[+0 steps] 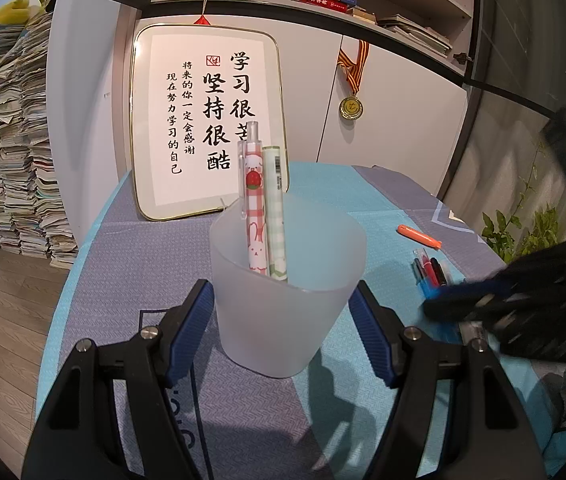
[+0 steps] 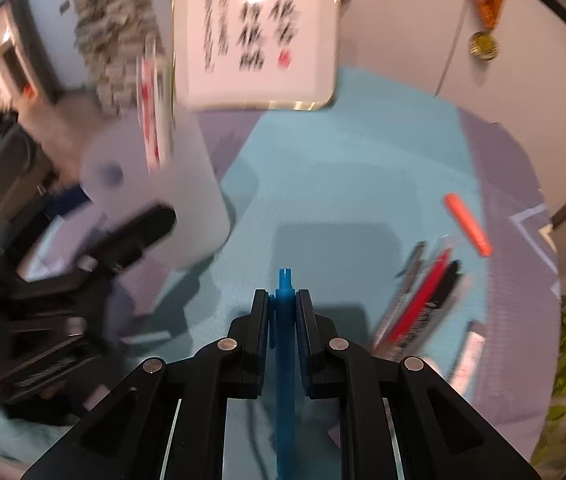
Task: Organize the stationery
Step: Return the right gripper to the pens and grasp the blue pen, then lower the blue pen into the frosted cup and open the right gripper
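The left gripper [image 1: 283, 300] clamps a frosted cup [image 1: 287, 280] standing on the blue and purple cloth [image 1: 131, 264], with a pink pen [image 1: 254, 204] and a green pen [image 1: 276, 212] upright inside it. The right gripper [image 2: 282, 300] is closed tight on a blue pen [image 2: 285, 344], its tip pointing toward twelve o'clock. At about two o'clock from it a bundle of pens [image 2: 423, 296] and an orange marker [image 2: 467, 218] lie on the cloth.

Your left wrist view sits low and close behind the frosted cup [image 1: 287, 280], facing the framed sign [image 1: 207, 120]. Your right wrist view tilts steeply down at the tabletop [image 2: 343, 184]. Both share cup, sign, medal [image 1: 351, 107] and loose pens [image 2: 423, 296].
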`<act>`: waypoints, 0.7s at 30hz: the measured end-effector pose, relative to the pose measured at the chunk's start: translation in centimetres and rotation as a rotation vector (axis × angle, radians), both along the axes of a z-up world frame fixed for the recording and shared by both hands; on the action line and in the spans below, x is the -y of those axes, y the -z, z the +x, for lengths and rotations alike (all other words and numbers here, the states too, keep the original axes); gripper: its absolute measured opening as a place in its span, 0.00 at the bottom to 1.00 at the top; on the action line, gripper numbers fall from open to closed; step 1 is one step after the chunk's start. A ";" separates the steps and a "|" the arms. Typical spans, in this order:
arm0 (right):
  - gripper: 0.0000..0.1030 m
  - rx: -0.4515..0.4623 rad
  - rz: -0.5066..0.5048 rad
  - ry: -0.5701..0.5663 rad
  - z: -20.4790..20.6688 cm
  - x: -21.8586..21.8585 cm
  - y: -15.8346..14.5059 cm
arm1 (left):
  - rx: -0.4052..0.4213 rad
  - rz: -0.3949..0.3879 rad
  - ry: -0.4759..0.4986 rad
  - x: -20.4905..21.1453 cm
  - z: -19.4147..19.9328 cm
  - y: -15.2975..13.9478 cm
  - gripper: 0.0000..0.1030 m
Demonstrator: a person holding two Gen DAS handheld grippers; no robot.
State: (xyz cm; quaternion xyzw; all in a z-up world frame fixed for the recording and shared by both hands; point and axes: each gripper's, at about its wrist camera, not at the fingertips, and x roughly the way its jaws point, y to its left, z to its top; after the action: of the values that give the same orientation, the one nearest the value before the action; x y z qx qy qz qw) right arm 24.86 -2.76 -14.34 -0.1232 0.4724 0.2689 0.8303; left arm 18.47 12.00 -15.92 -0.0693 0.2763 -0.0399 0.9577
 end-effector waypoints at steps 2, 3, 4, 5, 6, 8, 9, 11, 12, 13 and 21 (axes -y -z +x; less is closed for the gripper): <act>0.14 0.037 0.030 0.022 -0.5 0.9 -1.6 | 0.000 0.000 0.000 0.0 0.0 0.0 0.67; 0.14 0.048 0.039 0.027 -0.8 1.1 -2.1 | 0.000 0.000 0.000 0.0 0.0 0.0 0.67; 0.14 0.063 0.052 0.032 -0.9 1.2 -2.7 | 0.000 0.000 0.000 0.0 0.0 0.0 0.67; 0.14 0.081 0.065 0.035 -1.0 1.6 -3.3 | 0.001 0.000 0.000 0.0 0.0 0.0 0.67; 0.14 0.098 0.074 0.038 -1.1 1.8 -3.8 | 0.000 0.000 0.000 0.0 0.0 0.0 0.67; 0.13 0.135 0.096 0.038 -1.6 2.0 -5.1 | 0.000 0.000 0.000 0.0 0.0 0.0 0.67; 0.13 0.149 0.106 0.038 -1.9 2.0 -5.6 | 0.000 0.000 0.000 0.0 0.0 0.0 0.67; 0.12 0.178 0.125 0.037 -2.6 1.8 -6.7 | 0.001 0.000 0.000 0.0 0.0 0.0 0.67; 0.11 0.197 0.133 0.037 -2.8 1.8 -7.3 | 0.001 0.000 0.000 0.0 0.0 0.0 0.67; 0.10 0.211 0.137 0.037 -3.3 1.9 -7.7 | 0.001 0.001 0.000 0.0 0.0 0.0 0.67; 0.10 0.350 0.200 0.015 -3.6 0.5 -12.7 | 0.000 0.001 0.000 -0.1 0.0 0.0 0.67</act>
State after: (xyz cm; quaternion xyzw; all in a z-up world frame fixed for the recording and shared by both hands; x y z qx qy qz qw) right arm 21.28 -3.25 -1.67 -0.0815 0.2930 0.2829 0.9097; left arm 18.44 12.06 -15.88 -0.0689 0.2763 -0.0398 0.9578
